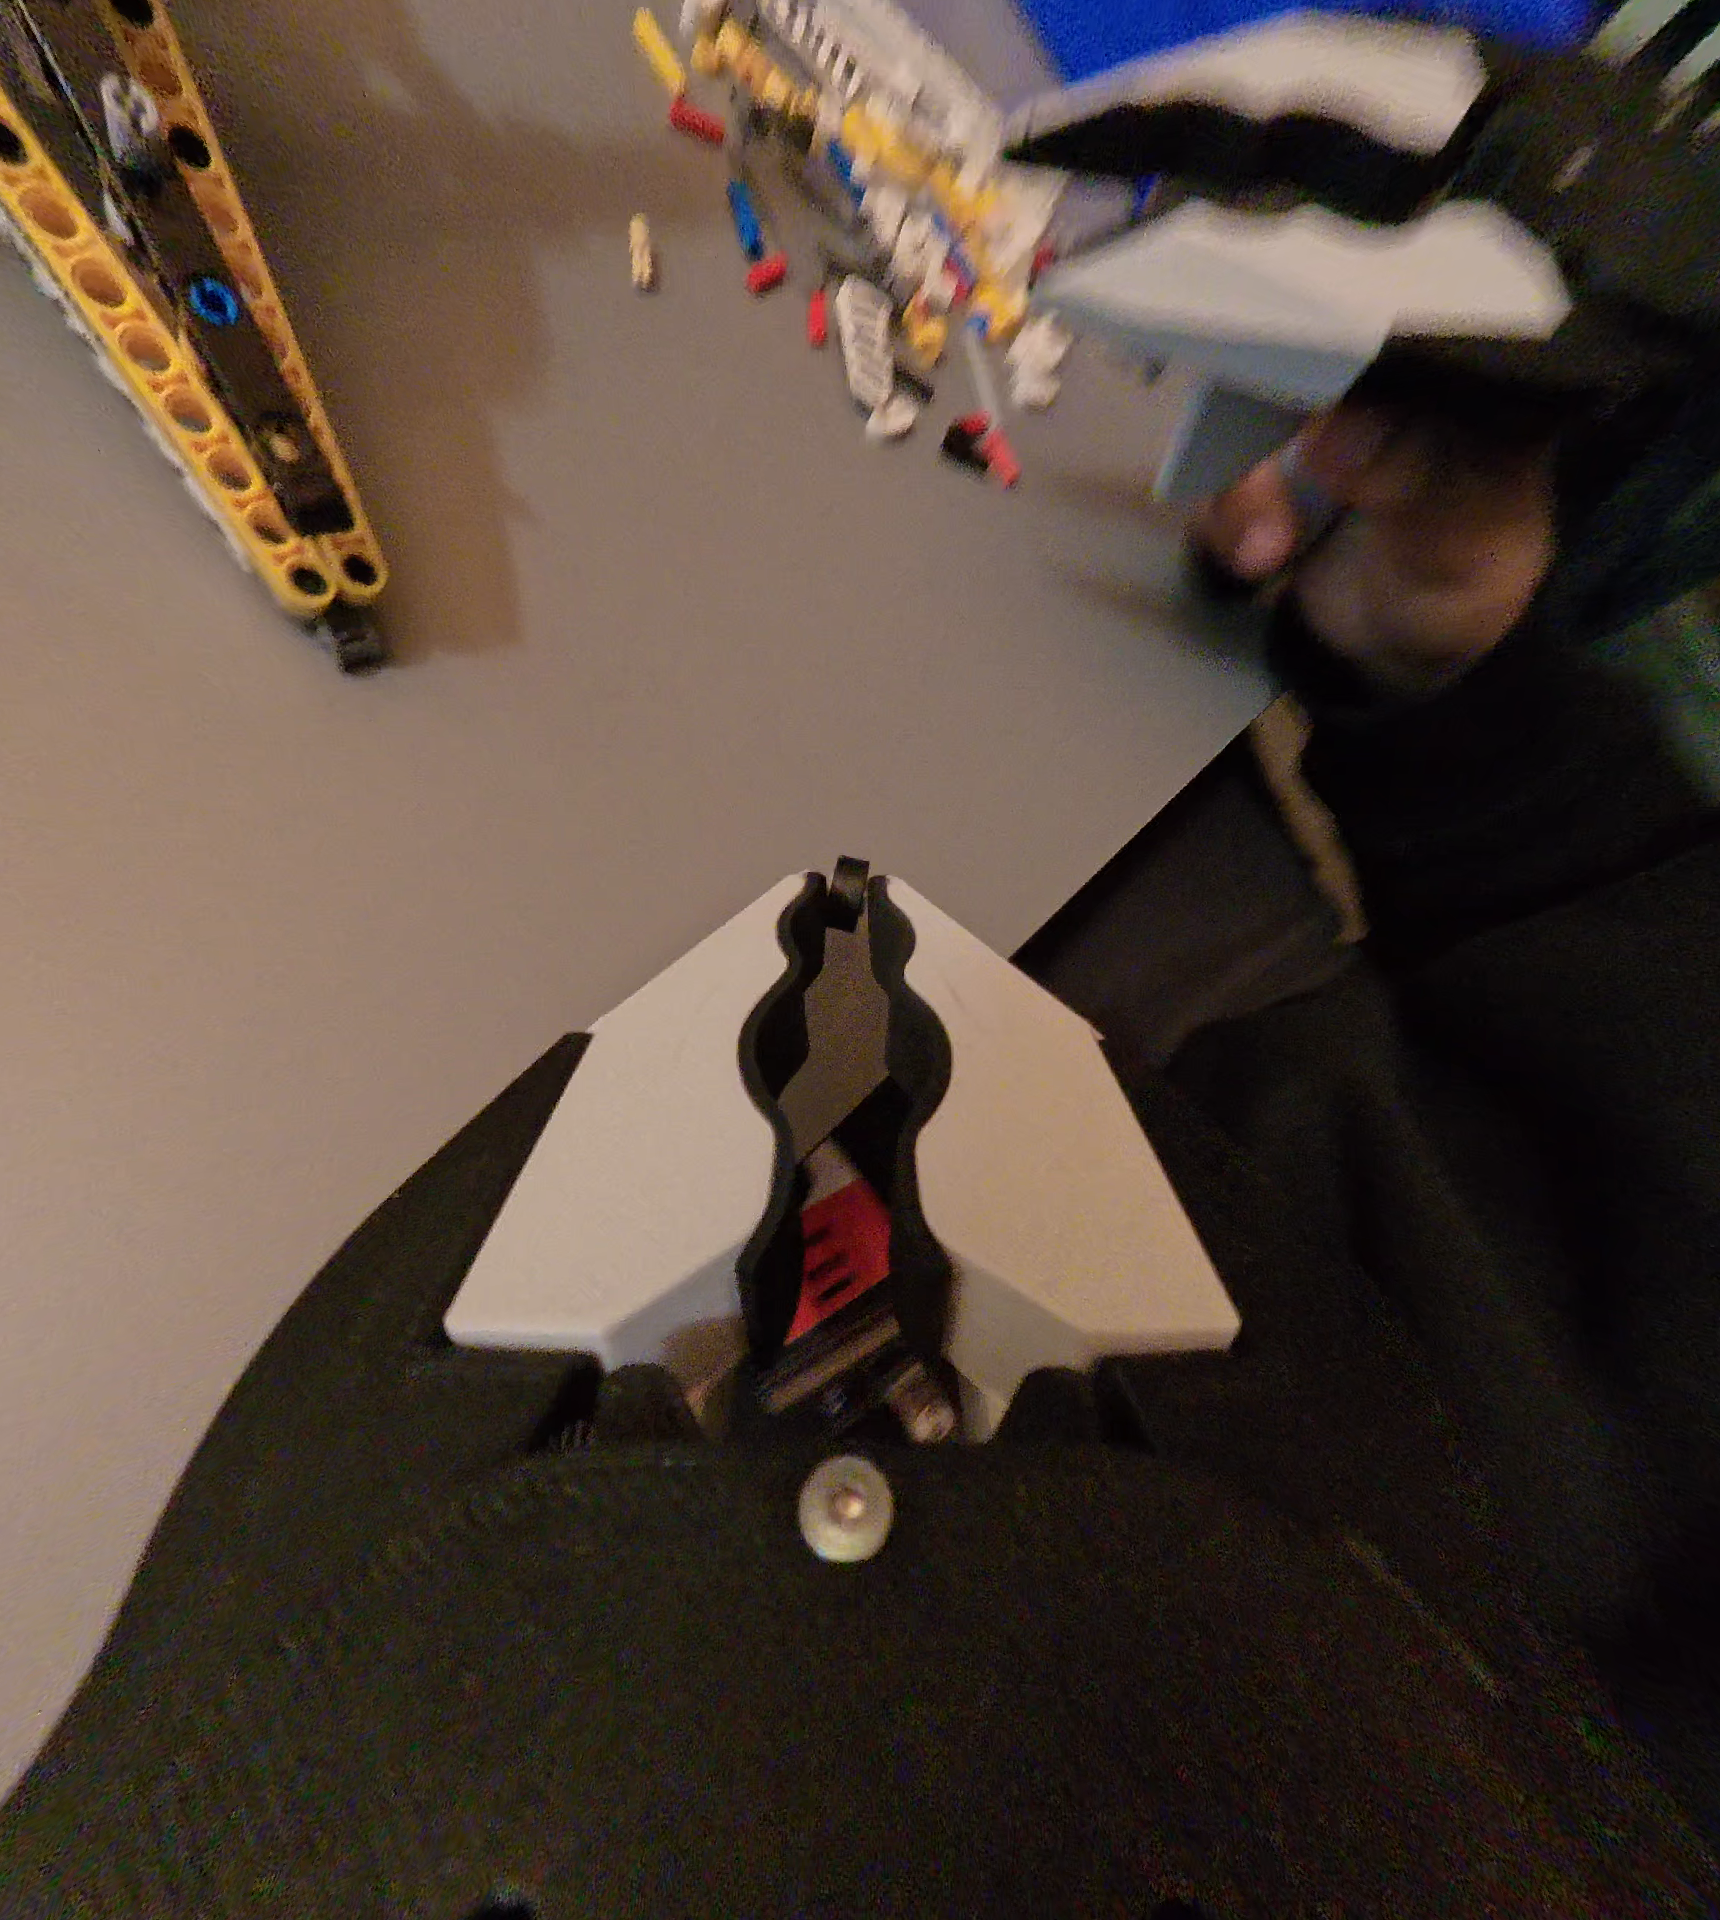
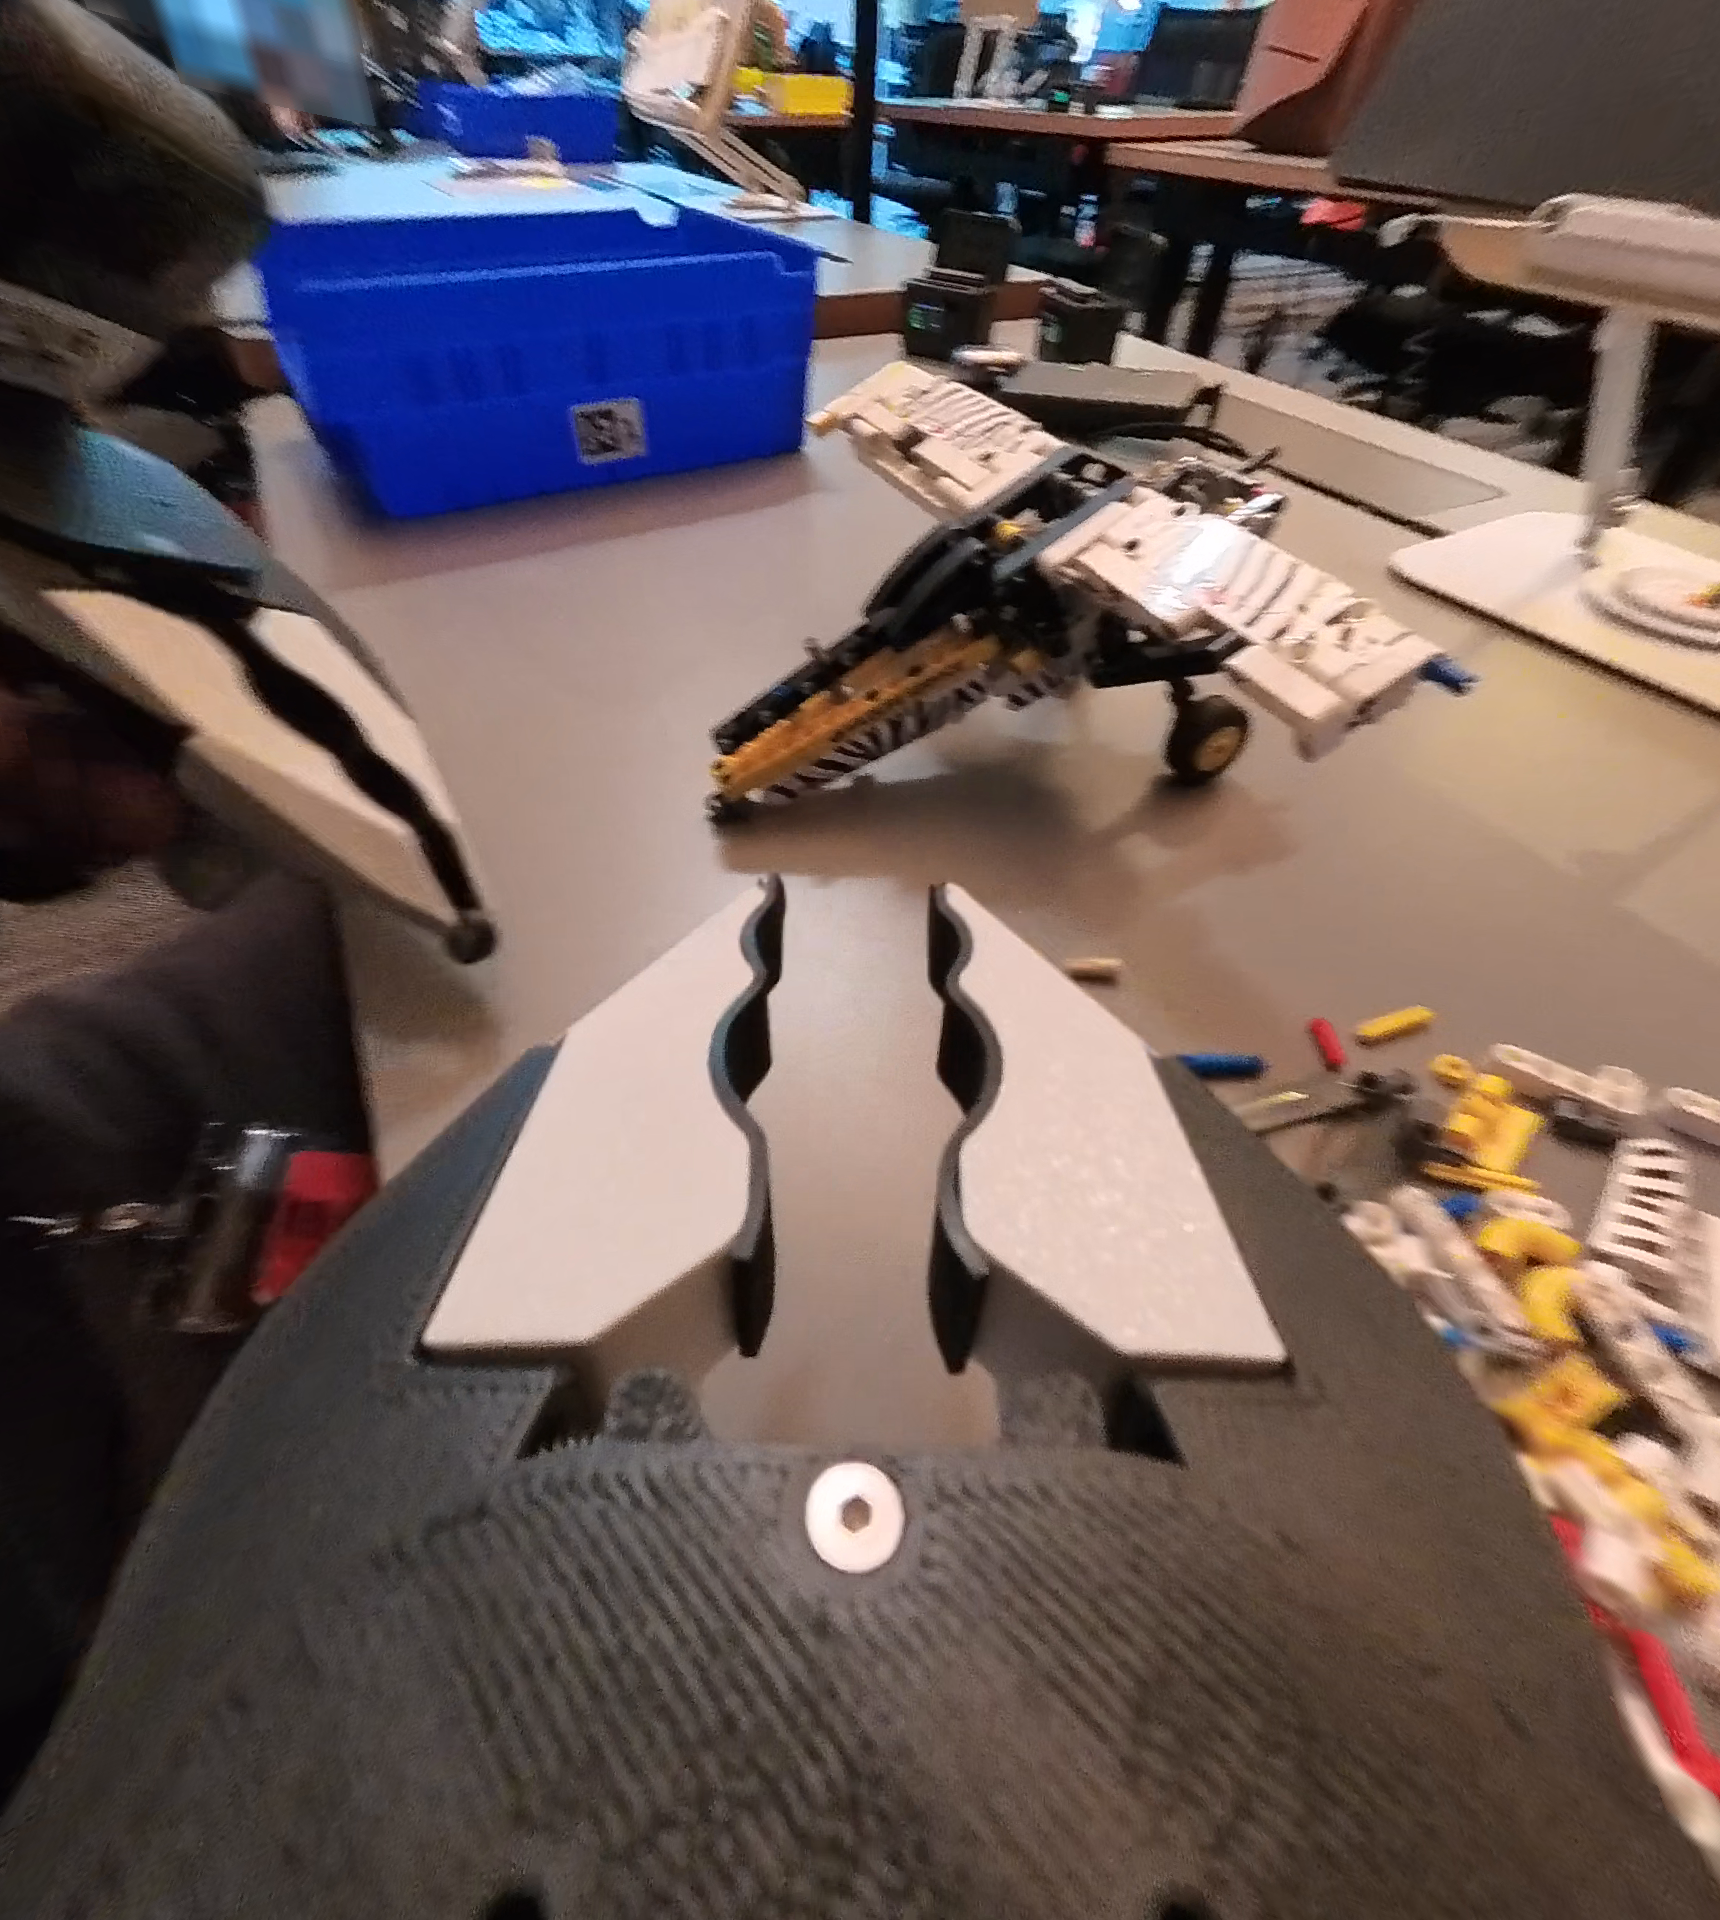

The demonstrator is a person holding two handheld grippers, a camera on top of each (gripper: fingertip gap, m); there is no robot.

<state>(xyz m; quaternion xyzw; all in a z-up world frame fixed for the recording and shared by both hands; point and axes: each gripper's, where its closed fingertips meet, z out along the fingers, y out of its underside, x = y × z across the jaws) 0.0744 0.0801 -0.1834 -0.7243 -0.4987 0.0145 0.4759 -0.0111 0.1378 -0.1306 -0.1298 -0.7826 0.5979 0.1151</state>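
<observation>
Left wrist view: the left tongs [image 1: 848, 883] are pinched nearly together on a small black piece [image 1: 848, 891], which sticks out just past the tips, both pads against its sides. They hang over the near edge of the grey table [image 1: 627, 727]. The yellow-and-black beam nose of the brick-built plane [image 1: 201, 343] lies well off to the upper left, its long axis running diagonally away from the tips. Loose bricks [image 1: 887, 239] are scattered far ahead, beside the other tongs [image 1: 1022, 208], blurred. Right wrist view: the right tongs [image 2: 854, 904] stand moderately apart with only bare table between the pads, nothing held. The plane [image 2: 1043, 623] sits ahead and slightly right, nose pointing toward the tips, resting on a wheel [image 2: 1207, 738]. The pile of loose bricks [image 2: 1562, 1247] lies close on the right; a blue bin [image 2: 544, 343] stands farther back left. The left tongs [image 2: 466, 935], at left, carry the black piece at their tip; the right tongs look nearer the plane's nose.
</observation>
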